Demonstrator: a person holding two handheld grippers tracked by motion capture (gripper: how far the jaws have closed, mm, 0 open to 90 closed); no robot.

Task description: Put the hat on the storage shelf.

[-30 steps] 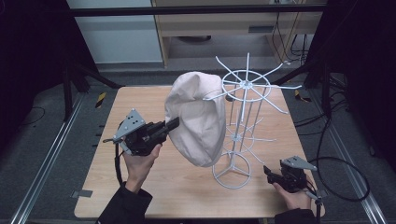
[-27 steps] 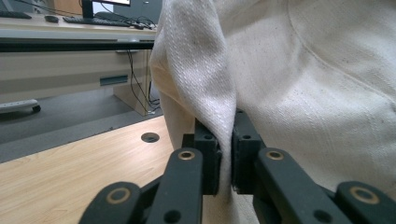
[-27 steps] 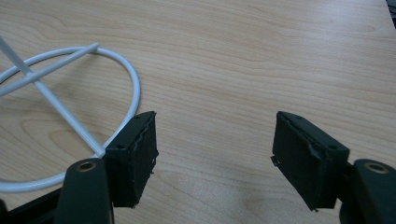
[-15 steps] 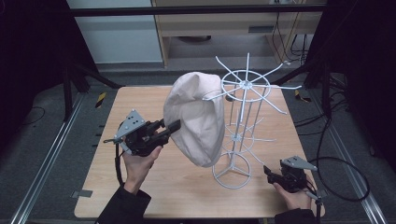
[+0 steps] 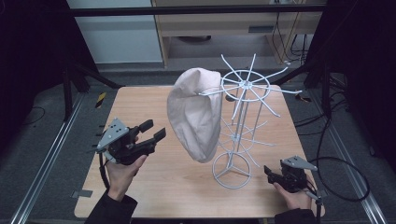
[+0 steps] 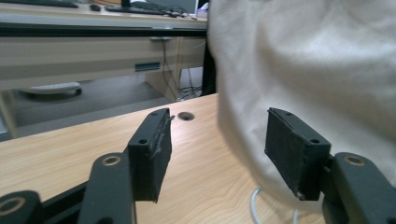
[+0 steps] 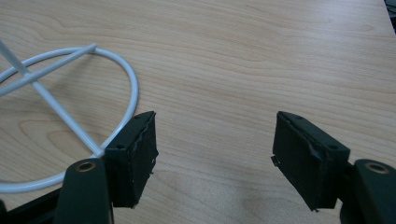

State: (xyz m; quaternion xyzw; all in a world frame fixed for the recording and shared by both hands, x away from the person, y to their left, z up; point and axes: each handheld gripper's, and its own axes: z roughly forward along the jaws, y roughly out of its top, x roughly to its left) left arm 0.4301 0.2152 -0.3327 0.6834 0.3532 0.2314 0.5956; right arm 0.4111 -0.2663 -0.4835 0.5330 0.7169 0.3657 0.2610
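**Cap on the wire rack, both grippers free**

Cap hung from an upper arm of the white wire rack, on the rack's left side as seen from the high view. Crown sat at the top against the arm; the rest draped down toward the ring base without clearly reaching the table. No gripper touched it.

Left gripper was held above the table to the left of the cap, jaws spread wide and pointed at it, nothing between them. In the left gripper view the cloth of the cap stood just past the jaw on the right of that view, near but apart, and a bit of the rack's white wire showed below it.

Right gripper sat low at the near right corner of the table, just beside the rack's ring base. In the right gripper view the jaws were also wide and empty, with the ring base passing behind the jaw on the left of that view. Bare wood lay between the pads.

Judgement: hanging the cap looked done. It bore on the rack by itself and seemed steady. Left to do, as far as visible: draw the left gripper clear and check that the cap does not slip off the arm. Other rack arms were bare.
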